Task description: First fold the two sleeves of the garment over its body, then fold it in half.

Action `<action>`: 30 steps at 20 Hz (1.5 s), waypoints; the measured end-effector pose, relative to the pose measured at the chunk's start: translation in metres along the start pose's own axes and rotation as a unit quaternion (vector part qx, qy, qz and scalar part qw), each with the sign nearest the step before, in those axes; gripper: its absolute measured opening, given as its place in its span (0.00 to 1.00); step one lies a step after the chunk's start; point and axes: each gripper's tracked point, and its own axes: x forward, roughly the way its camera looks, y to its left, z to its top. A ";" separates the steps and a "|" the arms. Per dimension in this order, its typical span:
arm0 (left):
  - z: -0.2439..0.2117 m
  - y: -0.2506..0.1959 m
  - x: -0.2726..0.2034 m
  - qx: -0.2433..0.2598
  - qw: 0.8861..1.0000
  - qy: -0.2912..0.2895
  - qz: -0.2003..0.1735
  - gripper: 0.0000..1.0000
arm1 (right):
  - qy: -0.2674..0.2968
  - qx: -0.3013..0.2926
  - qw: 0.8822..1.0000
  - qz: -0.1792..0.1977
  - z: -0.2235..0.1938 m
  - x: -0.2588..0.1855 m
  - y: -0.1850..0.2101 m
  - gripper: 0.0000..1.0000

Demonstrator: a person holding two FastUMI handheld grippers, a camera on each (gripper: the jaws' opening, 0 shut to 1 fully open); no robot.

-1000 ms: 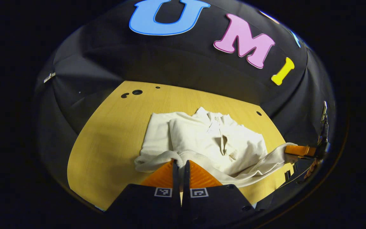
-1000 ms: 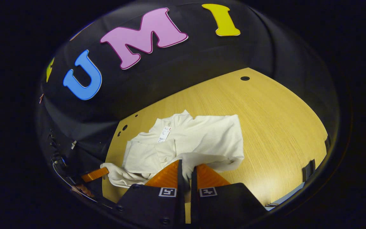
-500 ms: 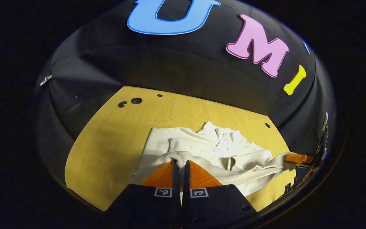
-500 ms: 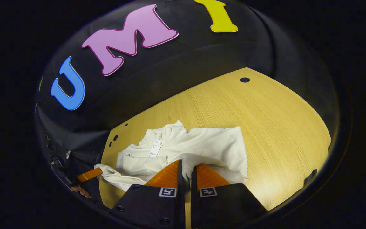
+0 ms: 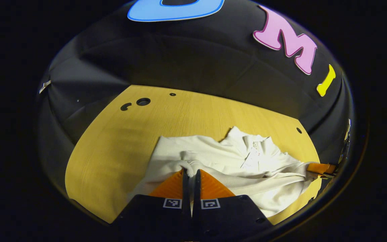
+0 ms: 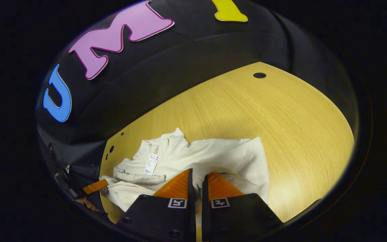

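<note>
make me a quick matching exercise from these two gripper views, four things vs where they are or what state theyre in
Things:
1. left gripper
2. paper tag
3. round hole
4. garment

Places or states:
A. in the bare table, far from the cloth
B. lying at the collar
C. shut on the garment's hem
D. cream, bunched on the tabletop, hem lifted by both grippers

Pairs: 1-C, 2-B, 3-A, 4-D

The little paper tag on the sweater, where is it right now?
In the right gripper view the paper tag hangs just below the collar of the cream garment on the wooden table, left of the right gripper.
</note>
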 end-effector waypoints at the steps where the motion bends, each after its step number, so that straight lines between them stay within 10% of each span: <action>1: -0.003 0.000 0.007 -0.001 1.000 0.007 0.004 0.06 | 0.005 0.001 1.000 -0.001 -0.001 0.006 -0.002 0.11; 14: -0.024 0.003 0.041 0.010 1.000 0.015 0.019 0.07 | 0.042 -0.002 0.999 -0.022 -0.029 0.045 -0.019 0.16; 21: -0.014 0.006 0.024 0.006 1.000 -0.006 0.011 0.49 | -0.009 0.014 1.000 -0.003 -0.002 0.023 -0.006 0.27; 23: -0.008 -0.001 0.012 0.011 1.000 -0.020 0.001 0.73 | -0.028 0.025 0.999 0.011 0.011 0.005 0.002 0.53; 25: 0.001 -0.009 -0.002 0.015 0.999 -0.041 -0.011 0.77 | -0.042 0.032 0.998 0.023 0.020 -0.011 0.006 0.71; 27: 0.008 -0.019 -0.020 0.024 0.998 -0.059 -0.021 0.80 | -0.052 0.033 0.997 0.037 0.025 -0.032 0.011 0.59; 30: 0.012 -0.033 -0.053 0.036 0.996 -0.078 -0.039 0.81 | -0.067 0.029 0.996 0.057 0.027 -0.067 0.020 0.73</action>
